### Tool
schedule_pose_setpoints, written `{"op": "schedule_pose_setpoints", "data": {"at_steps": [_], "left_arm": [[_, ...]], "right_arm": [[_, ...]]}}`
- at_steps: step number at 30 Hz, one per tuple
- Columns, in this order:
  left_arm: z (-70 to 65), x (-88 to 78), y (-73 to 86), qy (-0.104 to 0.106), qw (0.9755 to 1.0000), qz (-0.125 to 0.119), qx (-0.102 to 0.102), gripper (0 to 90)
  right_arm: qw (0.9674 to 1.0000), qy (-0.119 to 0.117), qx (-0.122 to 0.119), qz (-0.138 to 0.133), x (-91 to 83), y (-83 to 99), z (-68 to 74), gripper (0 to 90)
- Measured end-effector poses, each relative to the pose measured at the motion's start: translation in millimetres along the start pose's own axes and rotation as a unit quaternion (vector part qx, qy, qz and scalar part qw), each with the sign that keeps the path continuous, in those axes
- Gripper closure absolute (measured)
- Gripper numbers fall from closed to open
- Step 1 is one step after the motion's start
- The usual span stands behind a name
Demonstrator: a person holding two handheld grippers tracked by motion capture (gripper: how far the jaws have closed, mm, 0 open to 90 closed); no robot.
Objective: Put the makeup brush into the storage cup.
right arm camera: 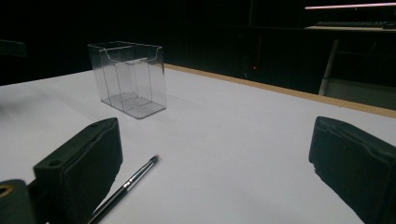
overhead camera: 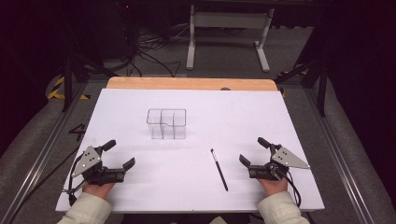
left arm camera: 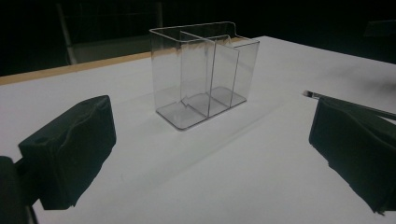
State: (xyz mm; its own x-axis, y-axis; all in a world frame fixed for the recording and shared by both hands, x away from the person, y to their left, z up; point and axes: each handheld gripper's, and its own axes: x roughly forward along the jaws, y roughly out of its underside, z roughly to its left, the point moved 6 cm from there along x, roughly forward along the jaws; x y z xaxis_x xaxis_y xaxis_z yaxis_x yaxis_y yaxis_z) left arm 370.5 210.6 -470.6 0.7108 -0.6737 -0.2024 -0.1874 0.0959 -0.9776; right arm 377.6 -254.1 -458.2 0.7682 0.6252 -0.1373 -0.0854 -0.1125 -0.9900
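Note:
A clear plastic organizer (overhead camera: pixel 166 123) with upright dividers stands empty on the white table sheet (overhead camera: pixel 233 112); it also appears as the clear organizer (left arm camera: pixel 201 74) and the clear organizer (right arm camera: pixel 128 79) in the gripper views. A thin black brush (overhead camera: pixel 219 169) lies flat on the sheet to the organizer's front right; its tip (left arm camera: pixel 310 94) and shaft (right arm camera: pixel 126 186) show near the jaws. My left gripper (overhead camera: pixel 119 154) rests at the front left, open and empty. My right gripper (overhead camera: pixel 253 150) rests at the front right, open and empty, just right of the brush.
The sheet covers a wooden tabletop whose bare edge (overhead camera: pixel 187 83) shows at the back. Beyond it are a white table frame (overhead camera: pixel 229 32) and floor cables (overhead camera: pixel 149 51). Metal rails (overhead camera: pixel 42 149) run along both sides.

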Motion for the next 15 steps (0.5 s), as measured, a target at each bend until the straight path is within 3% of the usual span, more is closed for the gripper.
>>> {"op": "schedule_pose_setpoints", "data": {"at_steps": [15], "left_arm": [[0.0, 0.5, 0.2, 0.001, 1.0, 0.0, -0.001, 0.8]], "right_arm": [[1.0, -0.004, -0.007, 0.003, 2.1, 0.4, 2.2, 3.5]]}}
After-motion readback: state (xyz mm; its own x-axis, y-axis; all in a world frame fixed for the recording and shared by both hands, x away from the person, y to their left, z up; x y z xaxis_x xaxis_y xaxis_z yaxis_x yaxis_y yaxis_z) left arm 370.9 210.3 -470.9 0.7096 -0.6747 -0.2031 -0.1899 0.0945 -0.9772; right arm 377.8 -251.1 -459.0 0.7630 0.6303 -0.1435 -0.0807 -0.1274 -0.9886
